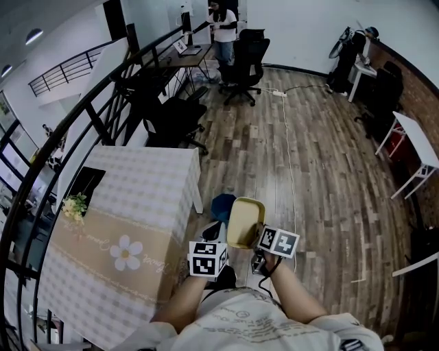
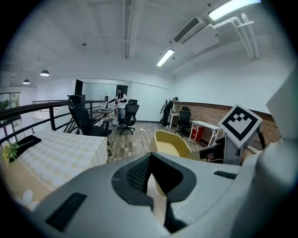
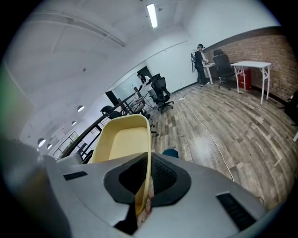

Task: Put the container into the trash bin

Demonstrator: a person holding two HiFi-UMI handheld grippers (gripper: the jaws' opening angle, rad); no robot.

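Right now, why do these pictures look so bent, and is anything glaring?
Head view: the wide lens bows the railing and floor. Left gripper view: round dark border, and a ceiling lamp glares white at top right. Right gripper view: same round border; the container looms large up close.

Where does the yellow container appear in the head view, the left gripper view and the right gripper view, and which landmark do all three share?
Head view: the yellow container sits at lower centre, between the two marker cubes.
Left gripper view: just right of centre, beyond the jaws.
Right gripper view: left of centre, its rim clamped in the right hand-held gripper.
Shared landmark: the black office chair on the wood floor.
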